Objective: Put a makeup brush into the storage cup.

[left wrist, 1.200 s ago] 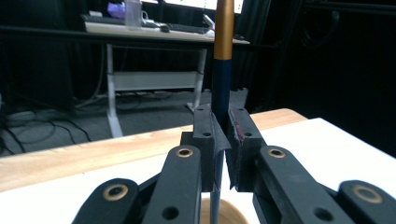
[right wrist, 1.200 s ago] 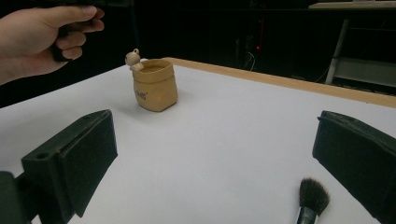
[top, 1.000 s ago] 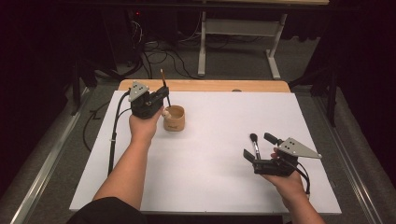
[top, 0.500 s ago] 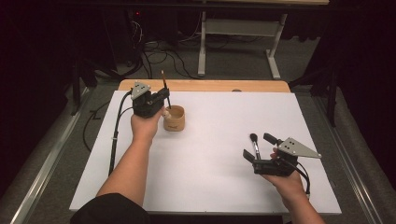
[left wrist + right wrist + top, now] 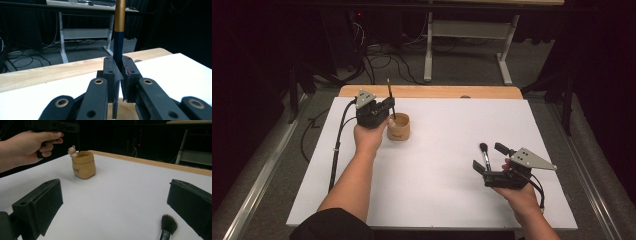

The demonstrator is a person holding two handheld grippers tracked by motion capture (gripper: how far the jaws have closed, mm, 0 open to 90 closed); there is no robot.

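left gripper (image 5: 388, 106): clamped on upright thin brush (image 5: 118, 30), over the cup (image 5: 398, 127) | right gripper (image 5: 494, 160): jaws wide apart, nothing gripped, makeup brush (image 5: 485, 154) lying between them on the table (image 5: 447, 200)

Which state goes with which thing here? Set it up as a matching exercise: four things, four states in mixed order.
Things:
1. left gripper
2. right gripper
3. cup
4. fluffy brush

States:
A. lying on the white table
B. jaws open, holding nothing
C. standing upright by the left hand
D. shut on a thin brush held upright

Pairs: 1-D, 2-B, 3-C, 4-A
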